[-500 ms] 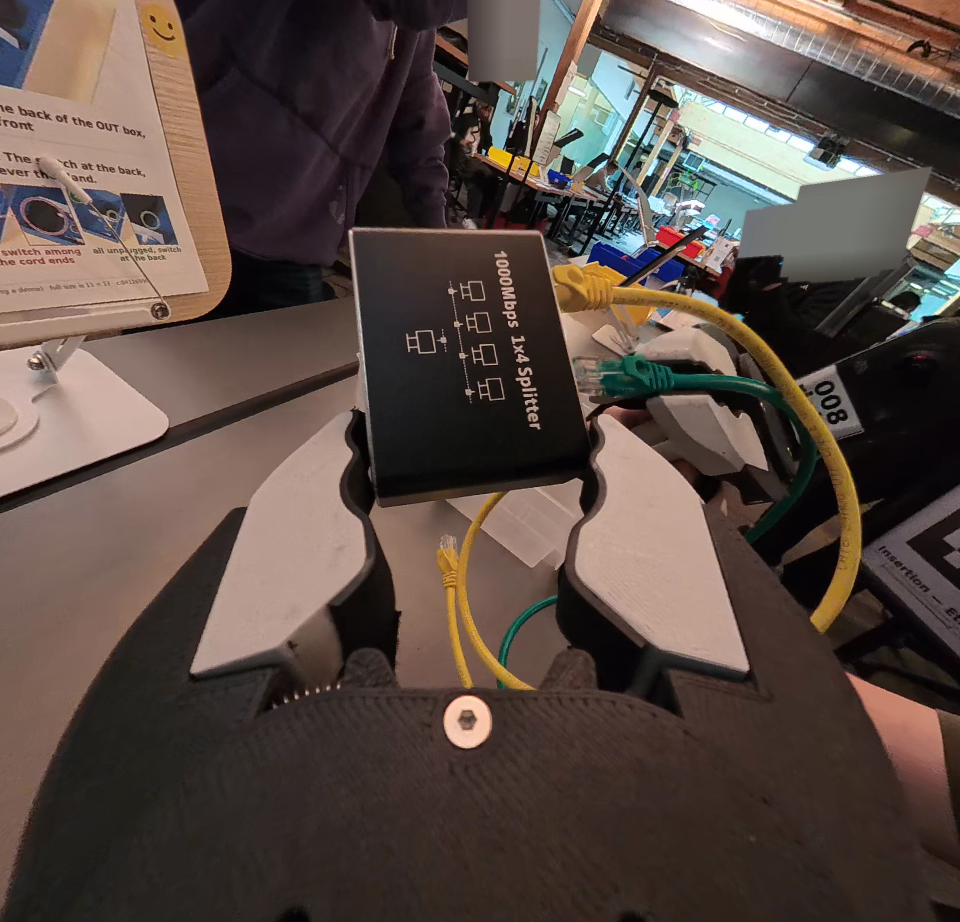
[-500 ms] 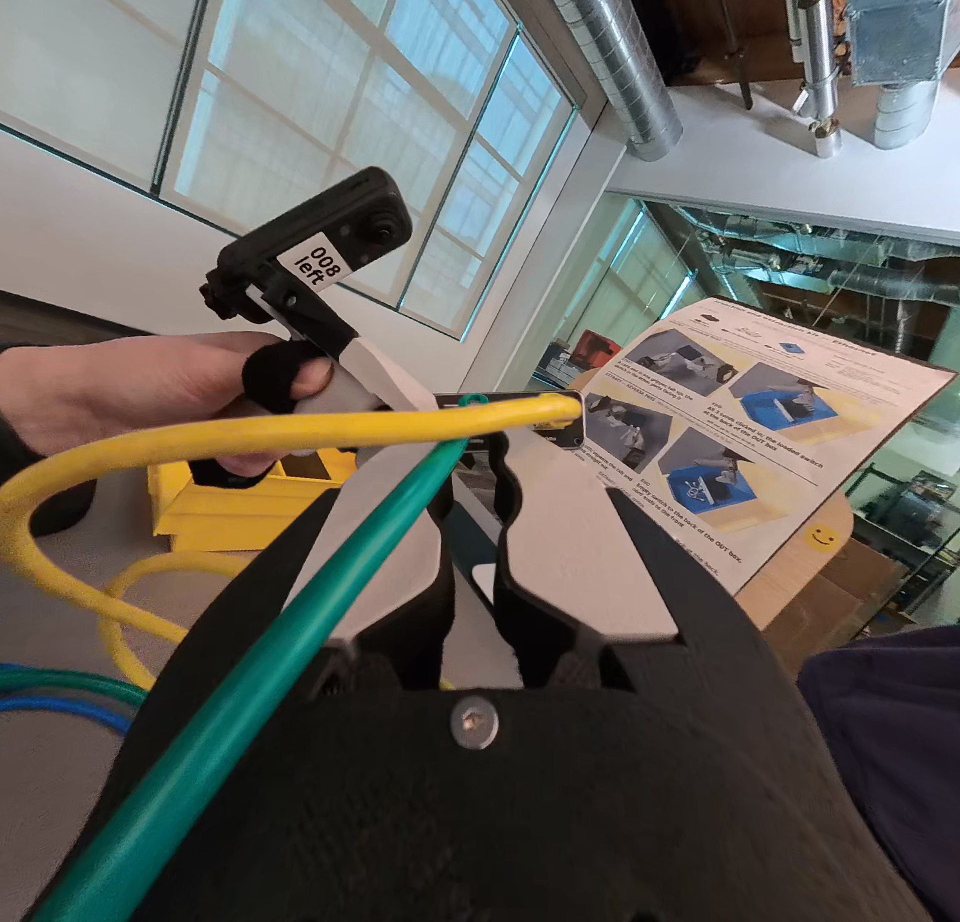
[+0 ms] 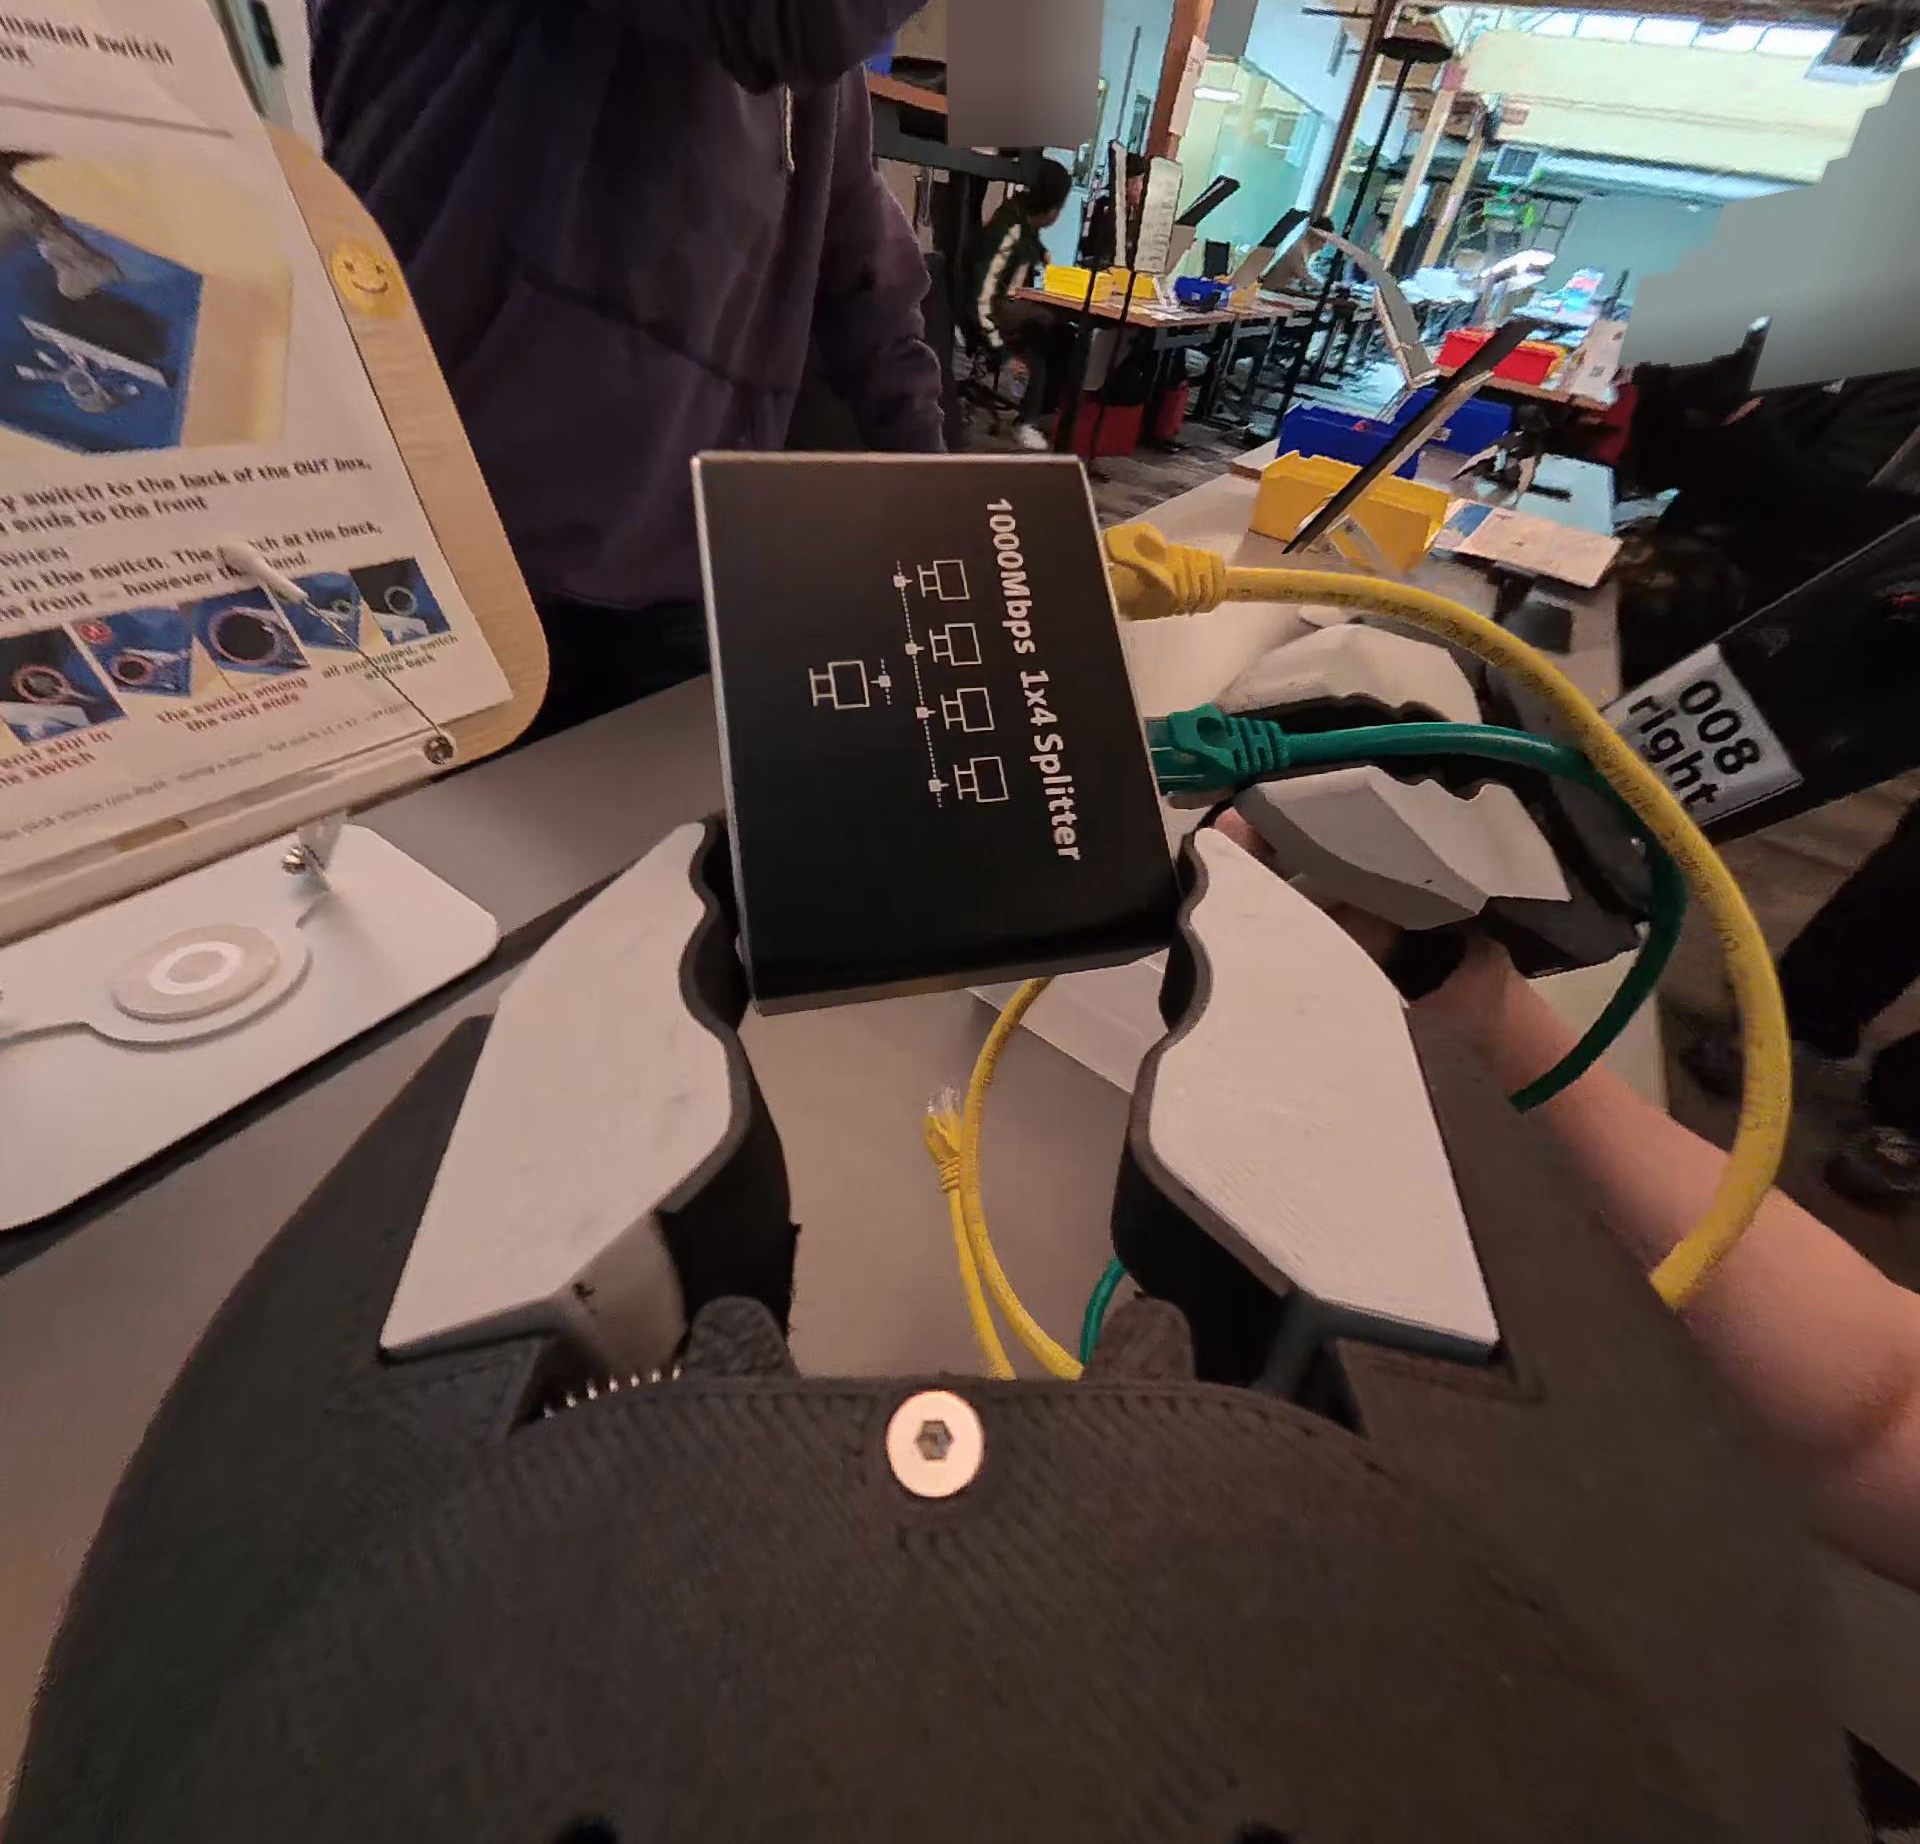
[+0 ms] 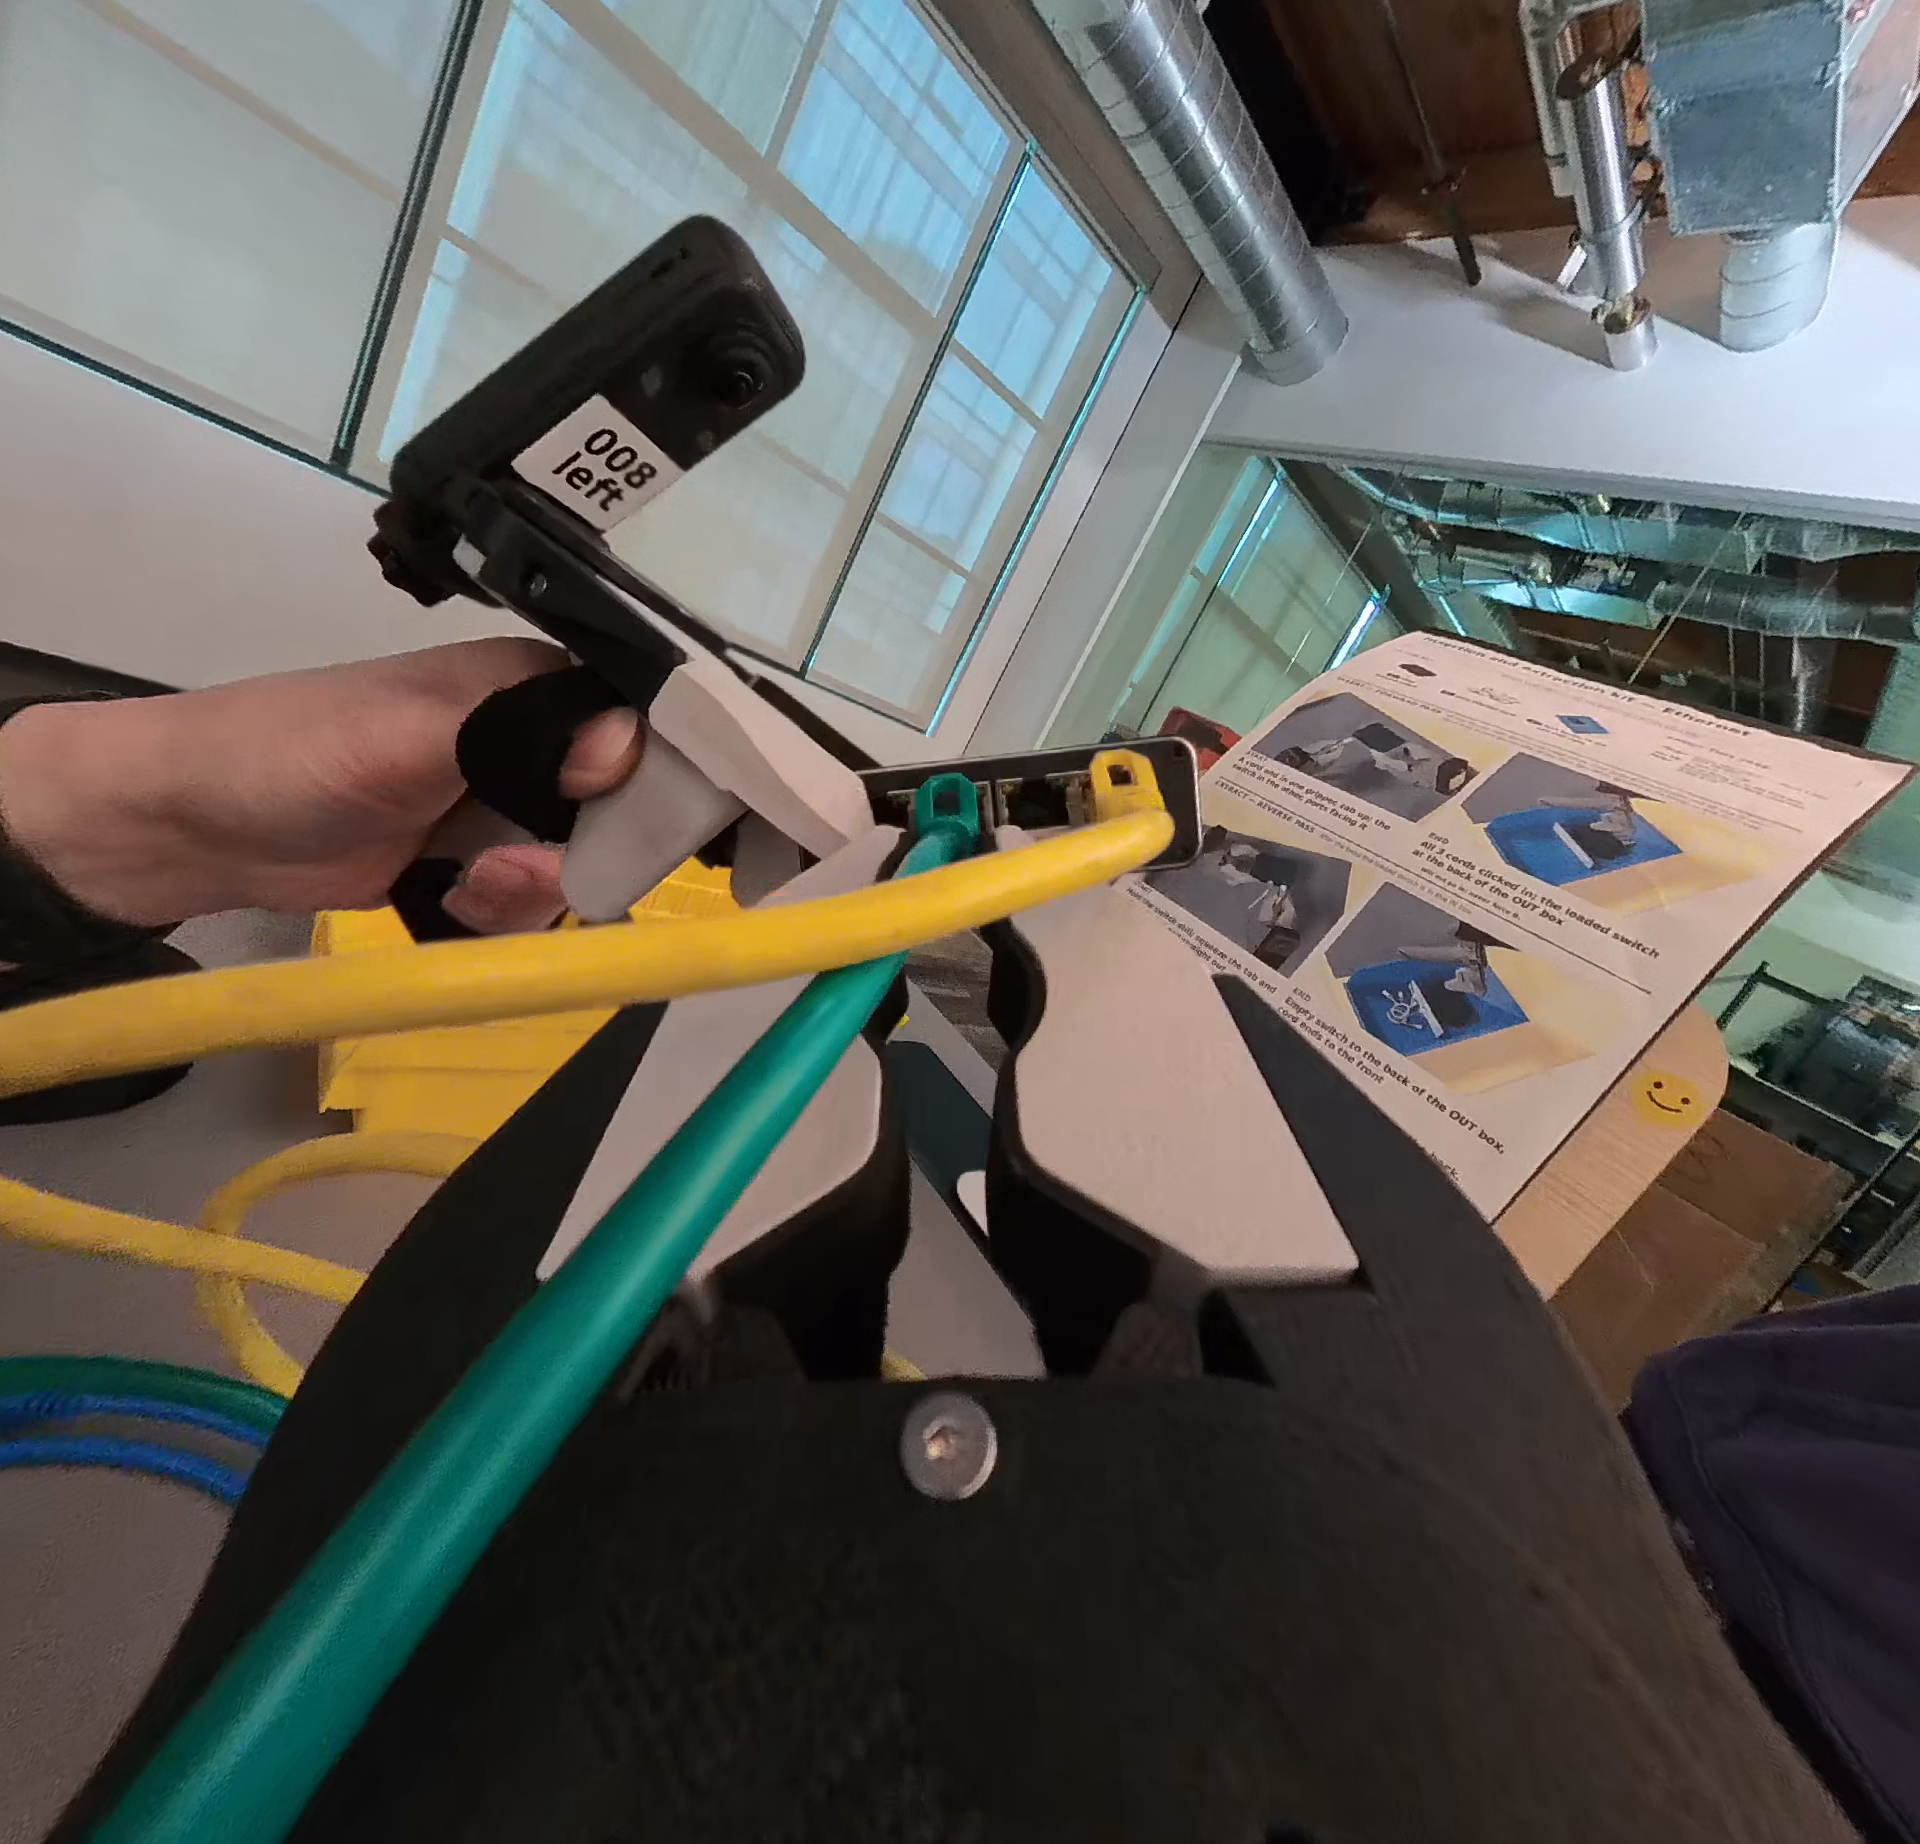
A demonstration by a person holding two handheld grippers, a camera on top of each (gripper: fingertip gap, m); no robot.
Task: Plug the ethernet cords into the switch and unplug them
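Gripping the black switch (image 3: 935,724) by its 2 long edges, the left gripper (image 3: 940,921) holds it up off the grey table (image 3: 312,1098), tilted, with the printed top toward the camera and the port side turned to the right. In the right wrist view the port side (image 4: 1039,797) faces the camera, with the left gripper's fingers clamped on the switch.

2 cords sit in the ports. The yellow cord (image 3: 1538,651) is in the far port, its plug (image 3: 1158,573) at the switch's upper right corner, and it arcs out and down past the person's forearm (image 3: 1766,1327). The green cord (image 3: 1455,745) is in a nearer port, its plug (image 3: 1205,750) lying between the fingers of the right gripper (image 3: 1236,755). In the right wrist view the green plug (image 4: 940,807) stands in the port and the cord (image 4: 623,1223) runs back over the right gripper's left finger (image 4: 727,1119). The fingers stand close together with a narrow gap, and whether they actually pinch the green plug cannot be told.

A loose yellow plug (image 3: 943,1119) lies on the table below the switch. An instruction sheet on a wooden board (image 3: 416,423) stands at the left on a white base (image 3: 343,953), and a person in a dark top (image 3: 623,236) stands behind the table. A yellow bin (image 4: 468,1046) sits beyond the cords, with a blue cord (image 4: 114,1451) beside it.
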